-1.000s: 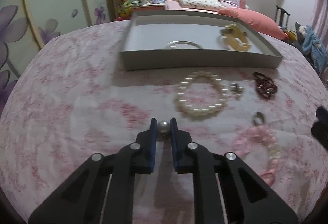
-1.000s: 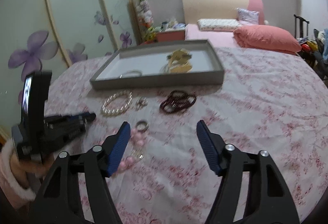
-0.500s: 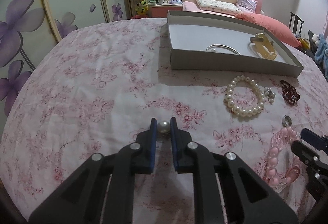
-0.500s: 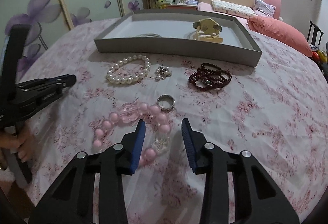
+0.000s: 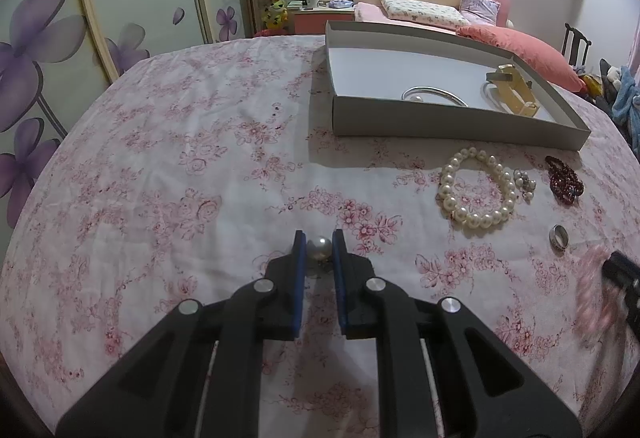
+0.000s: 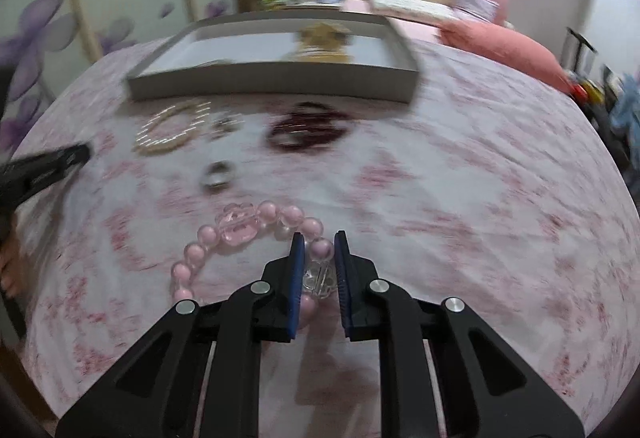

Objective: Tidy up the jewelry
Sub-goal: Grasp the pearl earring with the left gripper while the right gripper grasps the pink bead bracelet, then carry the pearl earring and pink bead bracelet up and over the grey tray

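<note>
My left gripper (image 5: pixel 319 248) has its fingers pinched tight on a single pearl bead (image 5: pixel 319 248), held above the flowered cloth (image 5: pixel 192 165). At two o'clock from it sits the grey tray (image 5: pixel 440 119), with a silver bangle (image 5: pixel 434 93) and a yellow piece (image 5: pixel 514 93) inside. Just in front of the tray lie the pearl bracelet (image 5: pixel 476 193) and, at its three o'clock, a small charm (image 5: pixel 525 182) and the dark red beads (image 5: pixel 564 183). A ring (image 5: pixel 559 236) rests at five o'clock from the pearls. My right gripper (image 6: pixel 319 252) is nearly closed around the pink bracelet (image 6: pixel 240 234), one pink bead and a clear bead between the fingers; the view is blurred.
</note>
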{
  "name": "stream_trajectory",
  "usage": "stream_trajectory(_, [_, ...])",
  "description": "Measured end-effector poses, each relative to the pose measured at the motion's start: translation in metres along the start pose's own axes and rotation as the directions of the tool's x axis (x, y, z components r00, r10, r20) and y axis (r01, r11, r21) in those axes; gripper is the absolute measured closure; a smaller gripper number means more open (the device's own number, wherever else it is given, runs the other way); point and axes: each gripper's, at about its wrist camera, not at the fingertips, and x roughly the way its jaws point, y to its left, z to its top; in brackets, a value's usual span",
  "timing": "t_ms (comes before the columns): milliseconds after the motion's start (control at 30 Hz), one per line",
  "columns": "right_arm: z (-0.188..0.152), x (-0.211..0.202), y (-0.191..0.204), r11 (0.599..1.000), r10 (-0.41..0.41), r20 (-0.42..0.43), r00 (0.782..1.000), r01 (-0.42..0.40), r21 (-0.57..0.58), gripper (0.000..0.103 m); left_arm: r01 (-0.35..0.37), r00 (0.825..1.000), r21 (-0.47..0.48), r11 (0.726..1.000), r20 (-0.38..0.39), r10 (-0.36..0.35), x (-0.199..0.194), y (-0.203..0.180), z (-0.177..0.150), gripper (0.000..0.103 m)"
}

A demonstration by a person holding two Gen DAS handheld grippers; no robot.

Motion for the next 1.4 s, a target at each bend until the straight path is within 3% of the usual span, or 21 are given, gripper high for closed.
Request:
stream_trajectory(167, [0.008,-0.008,-0.026,0.996,0.011,0.067,0.998,-0.017,0.090,0.087,-0.002,1.000,0.001,1.000,0.000,0.002,0.000,0.000,0.000,0.089])
stream_trajectory(400, [0.016,-0.022,-0.022,0.991,0.074,0.160,0.984,-0.090,0.097,0.087,0.012,1.000,-0.017,1.000,0.001,-0.012,0.000,0.001,0.000,0.089])
stream_trajectory(633, [0.024,-0.036,-0.013,0.973,0.183,0.239,0.954,-0.210,0.094,0.087,0.028,1.000,-0.040,0.999,0.006,-0.028,-0.003,0.005,0.000,0.089])
stream_trajectory(800, [0.025,-0.044,-0.004,0.966,0.219,0.273,0.937,-0.248,0.076,0.087,0.037,0.999,-0.044,0.998,0.021,-0.037,-0.008,0.005,0.000,0.089])
stream_trajectory(1400, [0.029,-0.058,-0.004,0.957,0.237,0.331,0.913,-0.278,0.083,0.087,0.083,0.986,-0.051,0.995,0.151,-0.075,-0.043,-0.002,0.007,0.089])
